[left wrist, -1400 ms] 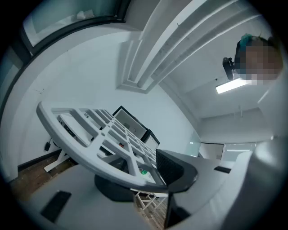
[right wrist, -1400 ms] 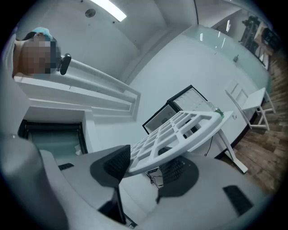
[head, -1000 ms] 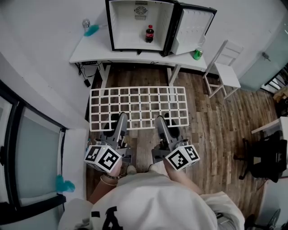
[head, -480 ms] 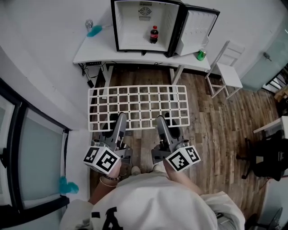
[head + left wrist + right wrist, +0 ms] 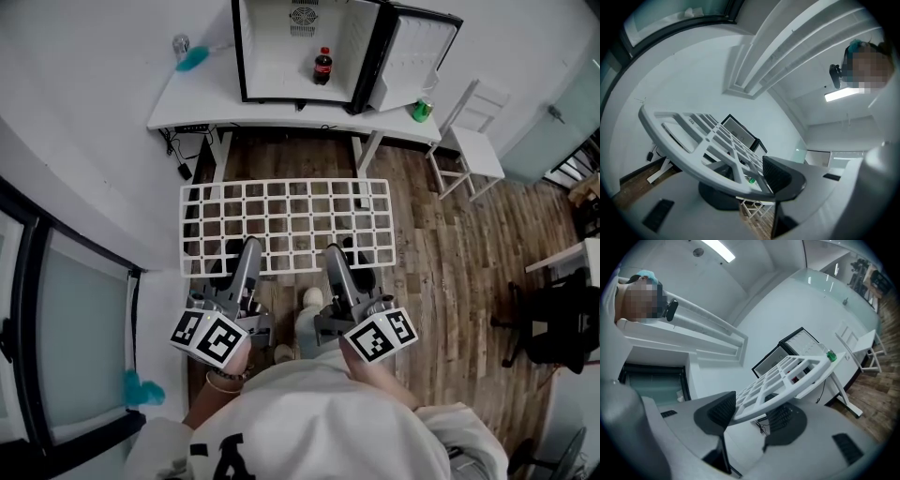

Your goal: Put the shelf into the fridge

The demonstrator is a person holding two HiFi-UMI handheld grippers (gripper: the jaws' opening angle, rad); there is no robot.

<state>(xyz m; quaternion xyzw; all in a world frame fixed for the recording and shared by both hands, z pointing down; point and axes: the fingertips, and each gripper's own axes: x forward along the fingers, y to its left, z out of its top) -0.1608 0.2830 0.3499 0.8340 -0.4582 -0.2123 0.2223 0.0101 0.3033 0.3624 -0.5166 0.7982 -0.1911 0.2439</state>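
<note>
Grid shelf (image 5: 289, 222) pinched at its near edge by left tool (image 5: 250, 251) and right tool (image 5: 334, 255), open fridge (image 5: 277, 56) at 12 o'clock

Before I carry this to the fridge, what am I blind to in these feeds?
Top of fridge: cut off by head view's upper edge.
Supports inside fridge: too small in head view, screened by the shelf in both gripper views.
Near edge of shelf: under left gripper and right gripper, head view.

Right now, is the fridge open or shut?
Open: the door is swung out to the right, and the fridge shows its white inside and a bottle.
</note>
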